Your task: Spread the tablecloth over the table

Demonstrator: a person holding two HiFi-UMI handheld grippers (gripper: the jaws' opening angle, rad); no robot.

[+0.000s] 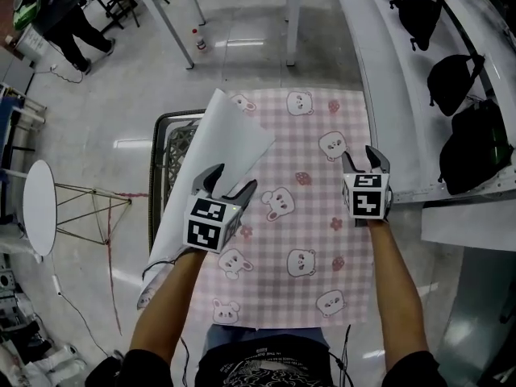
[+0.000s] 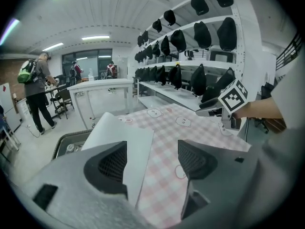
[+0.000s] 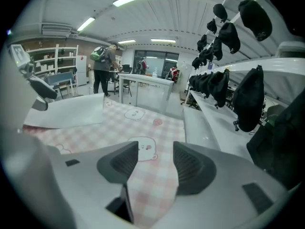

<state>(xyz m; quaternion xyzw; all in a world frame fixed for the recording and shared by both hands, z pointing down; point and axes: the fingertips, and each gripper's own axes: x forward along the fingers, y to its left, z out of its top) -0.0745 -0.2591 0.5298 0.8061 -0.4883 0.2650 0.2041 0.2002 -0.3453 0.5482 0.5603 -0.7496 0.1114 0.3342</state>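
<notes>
**Head view.** The pink checked tablecloth [image 1: 298,216], printed with bears and rabbits, lies flat over most of the desk, which is hidden beneath it. Along the left side a long flap [image 1: 214,156] is folded back onto the cloth, white underside up. Its lower end hangs past the left edge. The left gripper [image 1: 235,176] sits at the inner edge of the flap, jaws apart. The right gripper [image 1: 360,153] is at the cloth's right edge, jaws apart, next to a white shelf [image 1: 379,95] carrying black bags [image 1: 451,83]. A dark wire basket [image 1: 173,139] stands on the floor just left of the desk, partly under the flap. A person [image 1: 64,14] stands well away at the upper left.

**Left gripper view.** Jaws are released and wide apart. The straight edge of the white flap runs up between them, close to the left pad [image 2: 112,163], with the checked pattern showing beside the right pad. Nothing is pinched. The right gripper's marker cube shows at the far edge of the cloth.

**Right gripper view.** Jaws are released. A strip of checked cloth, the right edge, lies in the gap between the two pads. The pads stand off it, so it is not clamped. The white flap shows on the far left, with the left gripper above it.
</notes>
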